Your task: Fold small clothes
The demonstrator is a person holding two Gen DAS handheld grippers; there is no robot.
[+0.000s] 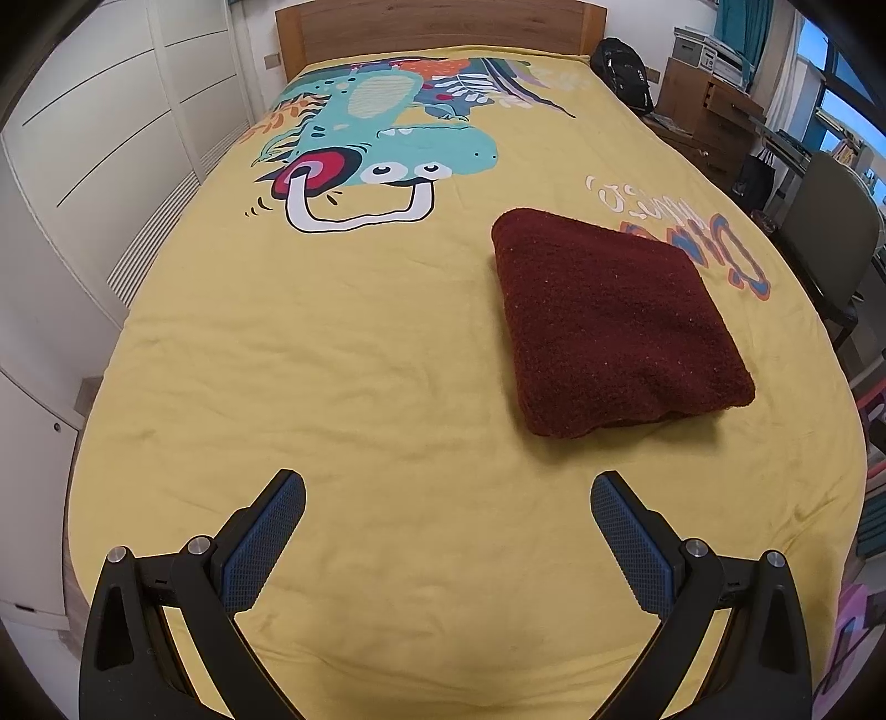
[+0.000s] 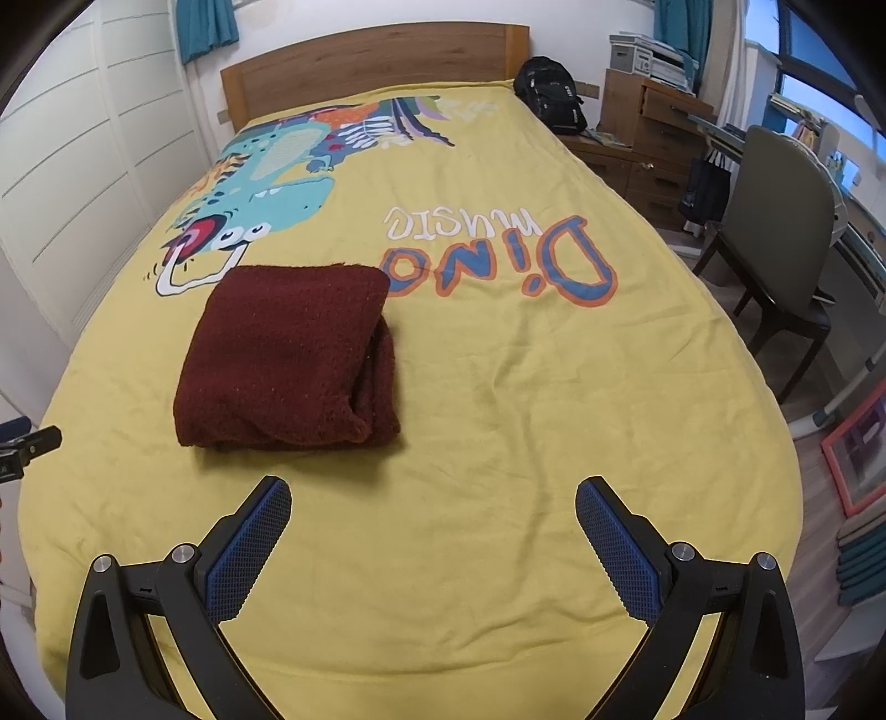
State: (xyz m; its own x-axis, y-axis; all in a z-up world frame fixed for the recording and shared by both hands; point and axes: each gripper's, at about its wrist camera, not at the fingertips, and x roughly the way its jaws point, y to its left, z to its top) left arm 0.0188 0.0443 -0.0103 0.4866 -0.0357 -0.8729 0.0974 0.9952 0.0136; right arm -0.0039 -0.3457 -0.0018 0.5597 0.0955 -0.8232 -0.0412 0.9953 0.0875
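A big bed (image 1: 343, 387) fills the room, covered with a soft yellow sheet that has small wrinkles in it. A green cartoon dinosaur (image 1: 387, 127) with round white eyes is printed near the wooden headboard (image 1: 432, 25), and fat blue and orange letters (image 2: 498, 266) spell a word upside down.

The dark red garment (image 1: 614, 327) lies folded on the sheet in a thick, puffy square. It looks fuzzy and knitted, with rounded corners. In the left wrist view it sits at about 1 o'clock from the left gripper (image 1: 447, 490). In the right wrist view the same garment (image 2: 288, 360) sits at about 11 o'clock from the right gripper (image 2: 433, 493), and you can see the stacked folded layers along its right edge.

Both grippers hang over the near part of the bed, apart from the garment. The jaws of each one are spread wide and hold nothing. Their fingers (image 1: 266, 548) are black and hard, with bumpy blue rubber pads (image 2: 620, 554) on the inside and shiny round metal pins.

Smooth white closet doors (image 1: 99, 166) stand at 9 o'clock. A black backpack (image 2: 548, 94) sits at 1 o'clock beside the headboard, next to wooden drawers (image 2: 659, 138). A grey chair (image 2: 775, 232) with a curved back stands at 2 o'clock.
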